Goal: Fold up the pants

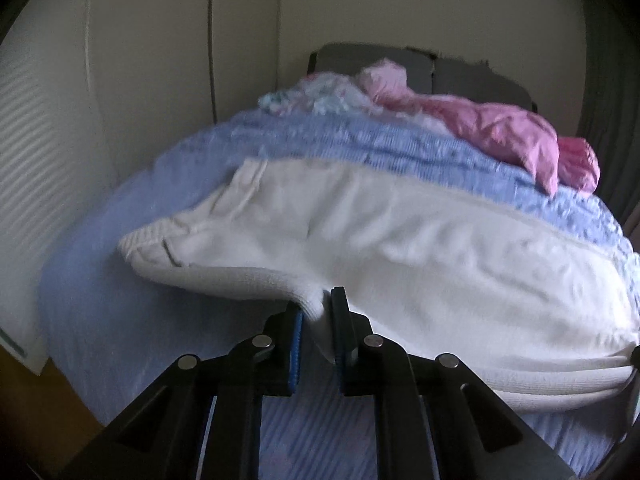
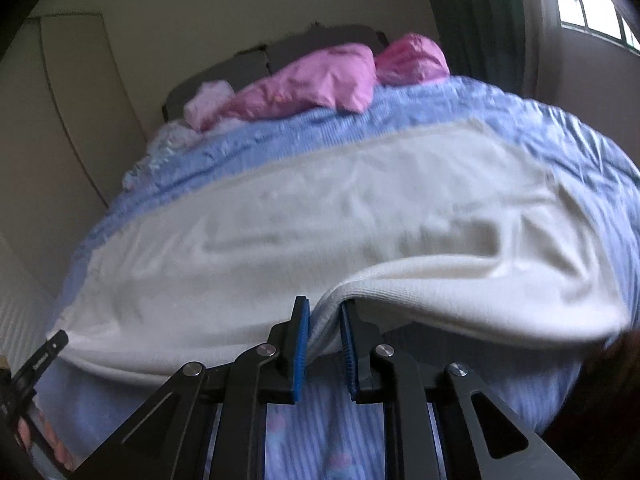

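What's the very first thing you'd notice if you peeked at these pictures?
The big white pants stretch across the blue bedspread, and they catch the eye first. Their near edge is pinched by the left gripper and the right gripper, both shut on the cloth. Behind them, at the far end of the bed, sits a crumpled pink pile of clothes.

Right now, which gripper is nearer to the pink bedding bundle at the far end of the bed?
Right, though only slightly. The right gripper pinches the white pants' near edge almost in line with the pink bedding bundle; the left gripper grips that same edge, with the bundle off toward its right.
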{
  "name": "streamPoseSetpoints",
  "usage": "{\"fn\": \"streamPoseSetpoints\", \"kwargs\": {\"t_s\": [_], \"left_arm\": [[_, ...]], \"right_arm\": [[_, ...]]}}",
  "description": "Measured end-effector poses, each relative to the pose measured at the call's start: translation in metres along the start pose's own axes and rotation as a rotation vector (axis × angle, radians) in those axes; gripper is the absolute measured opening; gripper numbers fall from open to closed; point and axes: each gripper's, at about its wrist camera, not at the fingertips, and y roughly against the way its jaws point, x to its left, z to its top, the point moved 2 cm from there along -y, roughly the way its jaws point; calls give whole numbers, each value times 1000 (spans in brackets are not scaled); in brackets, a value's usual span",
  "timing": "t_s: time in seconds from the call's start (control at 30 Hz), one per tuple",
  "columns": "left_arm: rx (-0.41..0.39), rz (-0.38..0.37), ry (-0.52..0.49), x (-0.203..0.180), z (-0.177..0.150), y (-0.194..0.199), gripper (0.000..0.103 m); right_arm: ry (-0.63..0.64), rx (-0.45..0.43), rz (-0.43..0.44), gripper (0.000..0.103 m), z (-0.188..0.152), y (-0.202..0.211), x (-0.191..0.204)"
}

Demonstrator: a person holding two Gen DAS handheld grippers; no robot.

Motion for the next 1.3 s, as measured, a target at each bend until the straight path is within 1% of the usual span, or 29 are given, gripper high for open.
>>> {"fn": "streamPoseSetpoints", "kwargs": {"t_s": [0.13, 0.33, 0.43, 0.53, 0.6, 0.67, 0.73, 0.83, 0.93, 1.07, 1.17, 1.3], "left_arm": [[-26, -10, -12, -15, 41, -9, 14], [-54, -26, -38, -43, 97, -26, 14], [-46, -21, -47, -58, 125, -42, 14], [-9, -10, -67, -75, 150, -67, 14], [22, 9, -86, -85, 159, -87, 14], [57, 30, -116, -97, 166, -110, 14], [87, 31, -129, -106, 169, -128, 14], [128, 53, -137, -118, 172, -162, 14], [164, 65, -129, -126, 170, -192, 14], [202, 77, -114, -128, 167, -222, 14], [225, 80, -103, -129, 163, -243, 14], [234, 95, -107, -133, 159, -257, 15]], "right_arm": [[6, -34, 16, 17, 37, -1, 9], [-12, -49, 16, 17, 97, -23, 13], [3, -40, 14, 17, 126, -38, 18], [42, -32, -4, 17, 154, -57, 27], [60, -17, -13, 17, 167, -72, 30], [65, 19, -24, 17, 181, -93, 31], [86, 39, -50, 17, 191, -116, 30], [88, 106, -57, 17, 202, -153, 27], [99, 156, -76, 17, 205, -191, 25], [123, 201, -104, 17, 204, -233, 28], [133, 214, -117, 17, 205, -252, 30], [149, 236, -139, 17, 204, -275, 33]]}}
